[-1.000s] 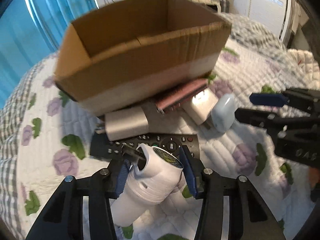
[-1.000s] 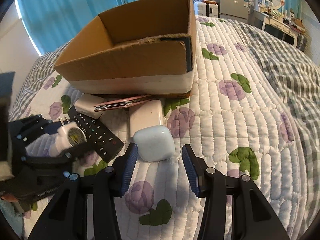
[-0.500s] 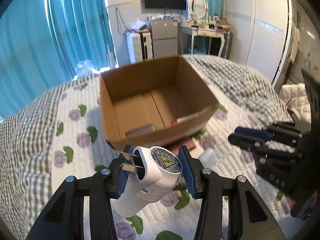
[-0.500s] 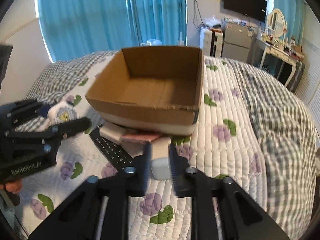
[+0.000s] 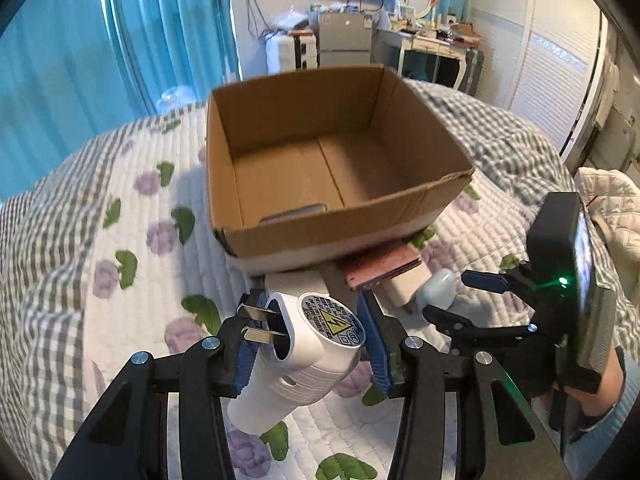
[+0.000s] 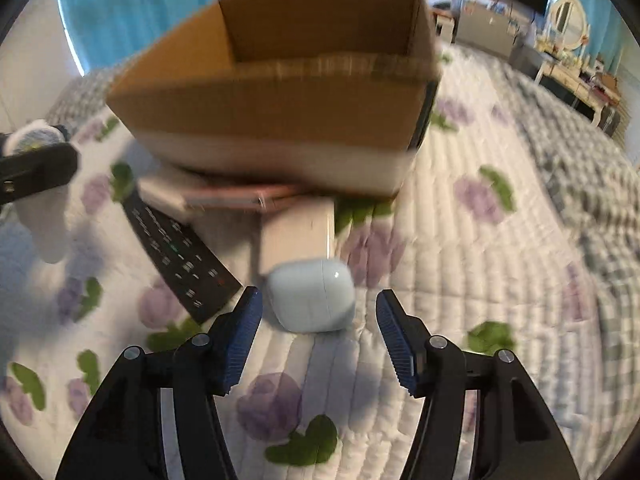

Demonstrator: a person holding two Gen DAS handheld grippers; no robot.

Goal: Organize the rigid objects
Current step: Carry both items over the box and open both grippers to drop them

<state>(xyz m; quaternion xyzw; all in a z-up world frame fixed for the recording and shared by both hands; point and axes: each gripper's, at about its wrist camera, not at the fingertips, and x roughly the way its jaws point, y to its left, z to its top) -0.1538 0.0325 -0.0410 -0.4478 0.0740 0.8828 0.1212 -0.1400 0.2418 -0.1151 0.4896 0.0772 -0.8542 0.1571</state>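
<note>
**Plug adapter aloft, earbud case lined up**

Quilted white bedding (image 5: 132,184) printed with purple flowers and green leaves carries everything we are sorting, with teal curtains behind. On it sits our open brown cardboard box (image 5: 280,236), which already holds one flat grey item against its near wall.

Our left gripper (image 5: 310,344) is clamped on the white cylindrical plug adapter (image 5: 316,354), its two metal prongs sticking out to the left and its round warning label facing the box. We hold it above the quilt, short of the box's near wall. It looks like light, hard plastic; the smooth round body could roll between the pads, so a hold across the barrel, clear of the prongs, seems wisest.

Our right gripper (image 6: 320,340) is spread wide and empty, its blue pads either side of the pale blue rounded earbud case (image 6: 310,296) lying on the quilt. We judge that case light, rigid and glossy, best pinched across its flat faces. Beside it lie a black remote control (image 6: 180,256), a white rectangular power bank (image 6: 296,236) and a pink flat case (image 6: 240,200) tucked under the box edge.
</note>
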